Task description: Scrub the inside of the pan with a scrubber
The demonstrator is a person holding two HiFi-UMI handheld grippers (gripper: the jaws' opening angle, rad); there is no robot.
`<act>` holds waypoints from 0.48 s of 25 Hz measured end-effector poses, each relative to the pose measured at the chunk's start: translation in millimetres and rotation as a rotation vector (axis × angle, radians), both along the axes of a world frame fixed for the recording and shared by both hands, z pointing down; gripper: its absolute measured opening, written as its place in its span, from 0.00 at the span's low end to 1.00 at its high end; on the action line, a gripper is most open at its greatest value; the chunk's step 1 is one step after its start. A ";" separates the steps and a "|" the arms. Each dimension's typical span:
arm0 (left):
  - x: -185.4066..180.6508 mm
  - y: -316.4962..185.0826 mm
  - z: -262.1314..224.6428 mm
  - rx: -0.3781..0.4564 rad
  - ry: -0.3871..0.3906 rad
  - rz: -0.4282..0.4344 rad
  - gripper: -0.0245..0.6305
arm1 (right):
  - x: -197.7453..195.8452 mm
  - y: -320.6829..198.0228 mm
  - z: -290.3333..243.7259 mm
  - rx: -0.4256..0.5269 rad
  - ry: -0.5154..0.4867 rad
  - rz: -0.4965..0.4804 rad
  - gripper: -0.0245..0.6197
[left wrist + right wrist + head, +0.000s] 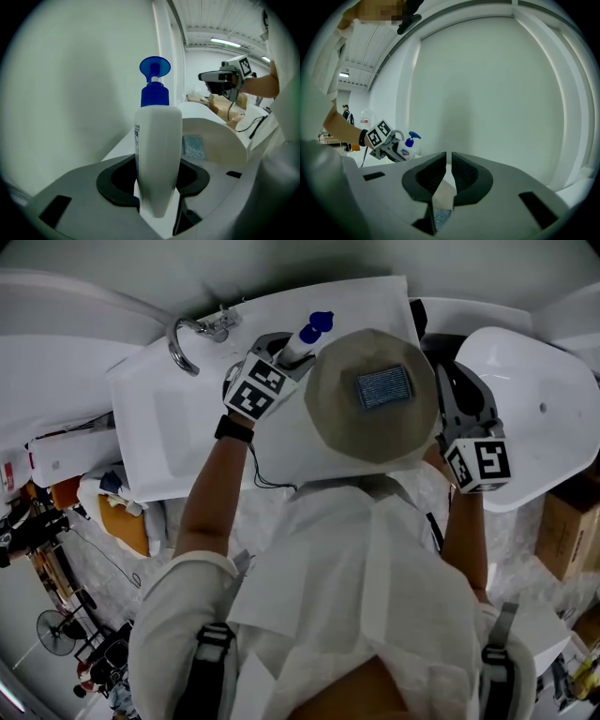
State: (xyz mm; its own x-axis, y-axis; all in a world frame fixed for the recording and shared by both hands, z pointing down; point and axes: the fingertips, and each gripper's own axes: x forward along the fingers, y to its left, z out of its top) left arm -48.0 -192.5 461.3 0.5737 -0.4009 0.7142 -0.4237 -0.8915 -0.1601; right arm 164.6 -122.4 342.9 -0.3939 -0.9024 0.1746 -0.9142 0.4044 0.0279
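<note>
- Seen from above, a person stood at a white sink point(178, 427) with a two-jaw gripper in each hand. A curved chrome faucet point(186, 341) rose at the sink's far left.
- The left gripper point(155, 185) was clamped on the lower body of a white soap bottle point(158, 136), with one dark pad pressing in from each side. The bottle's blue pump head point(154, 70) pointed away from the jaws.
- The beige pan point(342, 423) sat just right of the bottle, between the two grippers, with its inside turned up toward the head camera.
- A grey-blue mesh scrubber point(383, 387) lay flat on the pan's inside, toward the far right.
- The right gripper point(449, 176) was at the pan's right edge. Its jaws were drawn almost together and pinched a thin beige edge of the pan. A patch of mesh showed just below the pads.
- A large white moulded shell point(539, 413) filled the right of the scene, beyond the right gripper. A cardboard box point(567, 531) stood nearer, at the right edge.
</note>
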 end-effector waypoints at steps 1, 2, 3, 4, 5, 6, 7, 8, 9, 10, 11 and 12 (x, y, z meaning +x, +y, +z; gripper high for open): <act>-4.2 -11.4 3.3 0.008 0.023 -0.030 0.35 | -4.0 -3.5 0.5 0.000 0.000 -0.002 0.07; -8.4 -22.8 7.7 0.017 0.042 -0.058 0.35 | -8.0 -6.7 0.9 0.000 0.002 -0.004 0.07; -12.4 -34.0 12.5 0.028 0.060 -0.085 0.35 | -11.6 -9.7 1.2 -0.001 0.005 -0.007 0.07; -15.7 -45.0 17.1 0.041 0.079 -0.111 0.35 | -14.8 -12.4 1.3 -0.002 0.010 -0.008 0.07; -18.2 -55.8 21.3 0.056 0.101 -0.136 0.35 | -17.4 -14.7 1.4 -0.003 0.014 -0.008 0.07; -20.2 -66.3 25.2 0.071 0.126 -0.160 0.35 | -19.5 -16.7 1.5 -0.004 0.018 -0.008 0.07; -22.0 -76.8 29.1 0.086 0.153 -0.186 0.35 | -21.3 -18.3 2.0 -0.006 0.023 -0.008 0.07; -24.1 -87.3 32.9 0.100 0.180 -0.212 0.35 | -22.9 -19.8 3.0 -0.009 0.028 -0.007 0.07; -26.5 -97.6 36.6 0.114 0.205 -0.237 0.35 | -24.5 -21.1 4.3 -0.013 0.035 -0.006 0.07; -29.3 -107.6 40.0 0.128 0.227 -0.262 0.35 | -25.8 -22.2 5.9 -0.018 0.042 -0.004 0.07; -32.2 -117.1 42.8 0.145 0.243 -0.284 0.35 | -26.7 -23.0 7.5 -0.023 0.049 0.000 0.07; -35.0 -125.8 45.2 0.162 0.256 -0.304 0.35 | -27.1 -23.3 9.1 -0.029 0.055 0.004 0.07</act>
State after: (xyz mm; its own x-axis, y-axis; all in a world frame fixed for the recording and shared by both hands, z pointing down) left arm -83.0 -318.3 506.4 0.5627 -0.6745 0.4780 -0.7075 -0.6920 -0.1435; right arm 137.5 -145.6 352.0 -0.3795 -0.8982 0.2219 -0.9132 0.4022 0.0662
